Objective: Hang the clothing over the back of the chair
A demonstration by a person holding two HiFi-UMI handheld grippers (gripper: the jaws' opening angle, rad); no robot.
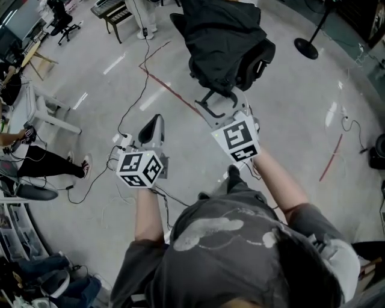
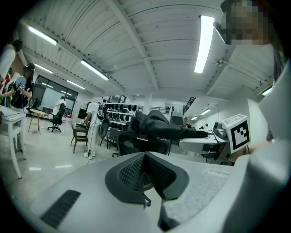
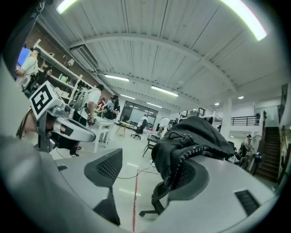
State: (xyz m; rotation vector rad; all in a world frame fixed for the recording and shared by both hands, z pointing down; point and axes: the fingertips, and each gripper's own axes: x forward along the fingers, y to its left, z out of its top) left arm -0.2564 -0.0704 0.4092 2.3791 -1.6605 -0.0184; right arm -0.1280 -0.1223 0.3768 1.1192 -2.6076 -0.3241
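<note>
A black garment [image 1: 219, 42] lies draped over the back of a black office chair [image 1: 260, 60] at the top of the head view. My right gripper [image 1: 225, 107] hangs just short of the chair's base, its jaws spread wide. In the right gripper view the garment [image 3: 195, 136] sits on the chair beyond the open right gripper [image 3: 148, 170], and nothing lies between the pads. My left gripper [image 1: 155, 123] hovers over the floor to the left, away from the chair. In its own view the left gripper [image 2: 144, 157] has its pads together, with the garment [image 2: 159, 127] further ahead.
A red tape line [image 1: 174, 90] and black cables [image 1: 135, 90] run across the floor by the chair. A fan stand [image 1: 307, 48] is at the upper right, a white table [image 1: 48, 114] and a seated person [image 1: 42, 162] at the left, a wooden chair [image 1: 117, 15] behind.
</note>
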